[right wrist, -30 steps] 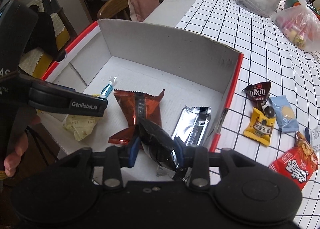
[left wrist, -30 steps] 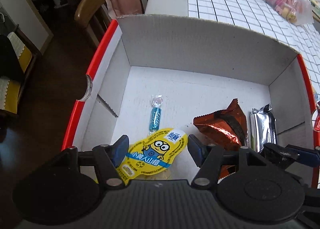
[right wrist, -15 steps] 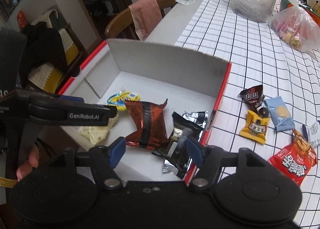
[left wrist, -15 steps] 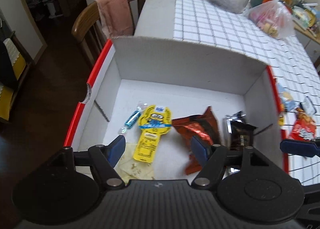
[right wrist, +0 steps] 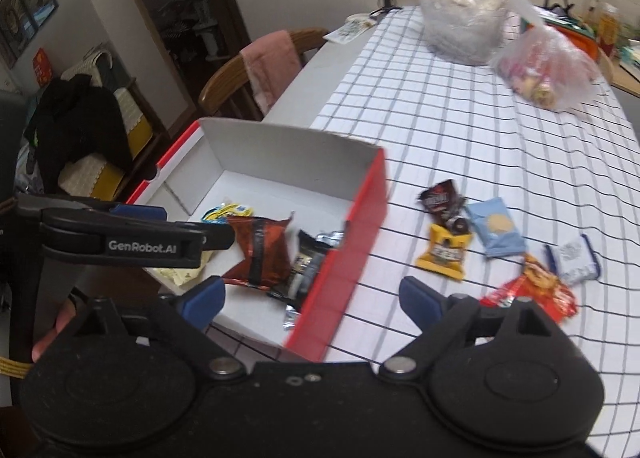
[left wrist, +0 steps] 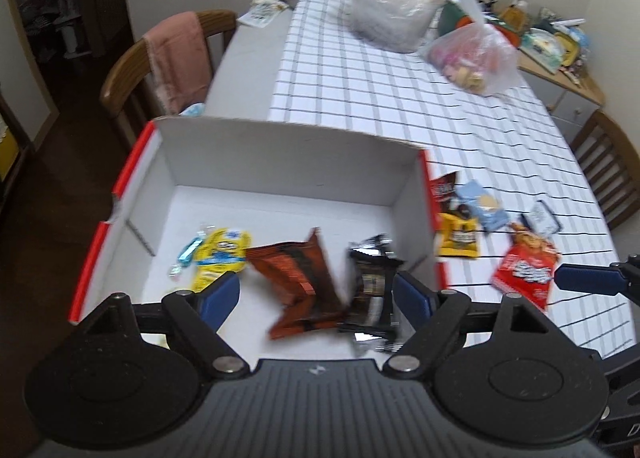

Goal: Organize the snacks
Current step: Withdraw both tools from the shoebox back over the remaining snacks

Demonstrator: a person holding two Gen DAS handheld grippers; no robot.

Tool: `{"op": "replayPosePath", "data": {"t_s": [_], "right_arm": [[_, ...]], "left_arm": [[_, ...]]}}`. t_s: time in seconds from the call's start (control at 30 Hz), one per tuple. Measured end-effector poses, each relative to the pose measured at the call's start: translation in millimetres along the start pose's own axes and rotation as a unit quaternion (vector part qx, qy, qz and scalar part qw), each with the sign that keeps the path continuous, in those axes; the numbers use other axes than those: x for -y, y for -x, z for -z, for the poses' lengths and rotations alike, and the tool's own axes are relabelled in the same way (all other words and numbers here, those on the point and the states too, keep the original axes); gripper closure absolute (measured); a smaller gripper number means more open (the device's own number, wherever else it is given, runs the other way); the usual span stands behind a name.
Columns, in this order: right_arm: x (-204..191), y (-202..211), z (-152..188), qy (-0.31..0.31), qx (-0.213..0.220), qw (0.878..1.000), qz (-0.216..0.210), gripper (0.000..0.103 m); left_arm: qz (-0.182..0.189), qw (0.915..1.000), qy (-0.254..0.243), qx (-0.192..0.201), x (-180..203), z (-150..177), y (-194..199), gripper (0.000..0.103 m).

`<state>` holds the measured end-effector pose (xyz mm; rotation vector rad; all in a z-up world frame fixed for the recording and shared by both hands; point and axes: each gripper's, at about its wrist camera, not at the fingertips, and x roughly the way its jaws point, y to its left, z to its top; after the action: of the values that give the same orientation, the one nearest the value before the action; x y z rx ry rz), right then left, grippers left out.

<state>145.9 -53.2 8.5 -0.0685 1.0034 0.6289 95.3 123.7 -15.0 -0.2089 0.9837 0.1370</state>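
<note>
Left wrist: my left gripper (left wrist: 316, 294) has just been opening, jaws spread, nothing between the pads. Below it, in the box (left wrist: 280, 146) at the table's near left edge, lie the yellow pouch (left wrist: 220, 258), orange-brown packet (left wrist: 300, 282) and black packet (left wrist: 372, 290).

Right wrist: my right gripper (right wrist: 312, 298) has just been opening too, released and empty. The loose snacks sit just right of the box: yellow sachet (right wrist: 444, 252), blue biscuit pack (right wrist: 496, 232), red bag (right wrist: 532, 290). All look light, crinkly, slippery (crushable contents, I judge); I'd pinch a sealed edge.
</note>
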Motion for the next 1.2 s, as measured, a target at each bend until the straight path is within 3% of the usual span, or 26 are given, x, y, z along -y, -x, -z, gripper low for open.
{"op": "replayPosePath", "data": {"t_s": [0.4,0.7,0.97,1.2], "right_arm": [[85,45,28,-0.033,0.006,0.999,0.043,0.006],[171,61,40,-0.085,-0.002,0.994,0.063,0.005],[229,52,35,-0.098,-0.018,0.99,0.096,0.005],[263,33,29,-0.103,-0.031,0.989,0.099,0.005]], "left_arm": [[0.059,0.9969,-0.048,-0.021,87,2,-8,0.007],[0.082,0.9922,-0.084,-0.04,157,4,-33,0.006],[0.09,0.9872,-0.113,-0.068,204,-4,-67,0.006],[0.093,0.9808,-0.146,-0.09,238,-8,-102,0.006]]}}
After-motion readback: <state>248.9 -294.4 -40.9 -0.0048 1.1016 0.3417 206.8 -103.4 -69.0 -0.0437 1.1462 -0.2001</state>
